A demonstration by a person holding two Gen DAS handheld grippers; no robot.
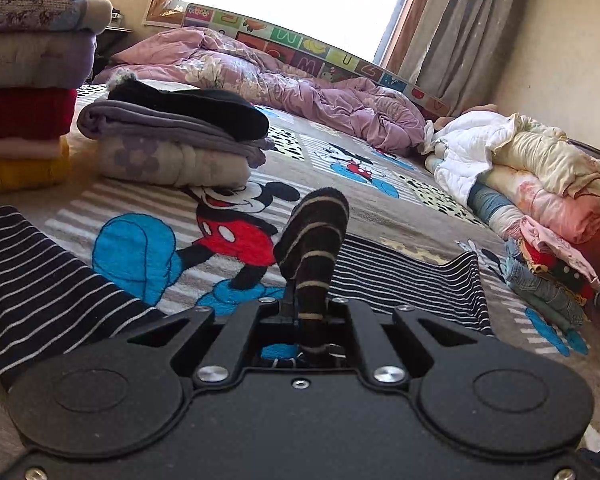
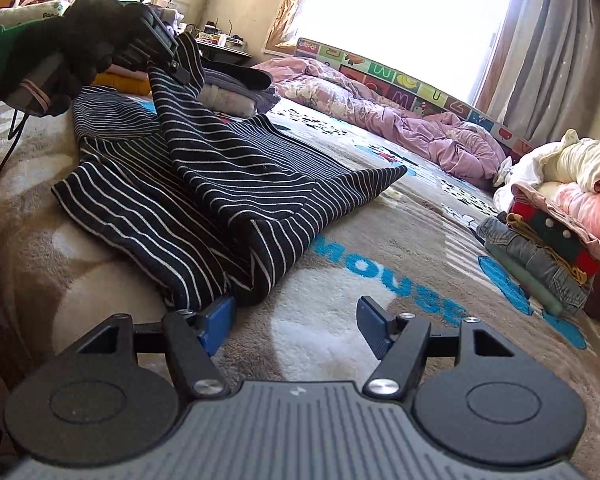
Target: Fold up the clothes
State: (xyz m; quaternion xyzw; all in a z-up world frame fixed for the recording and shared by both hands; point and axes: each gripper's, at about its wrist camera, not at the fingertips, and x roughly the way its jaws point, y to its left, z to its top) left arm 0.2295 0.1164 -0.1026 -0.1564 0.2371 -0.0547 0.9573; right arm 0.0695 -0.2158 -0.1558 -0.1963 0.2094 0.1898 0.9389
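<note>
Striped dark garment point(image 2: 220, 184) is held lifted by one edge in the clenched left gripper point(image 1: 306, 280), mid-fold; right gripper point(image 2: 296, 320) is spread, empty. Next, the edge would be laid across.

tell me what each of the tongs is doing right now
Left tongs: shut on the striped garment, lifting one part of it.
Right tongs: open, holding nothing, beside the garment's near edge.
</note>
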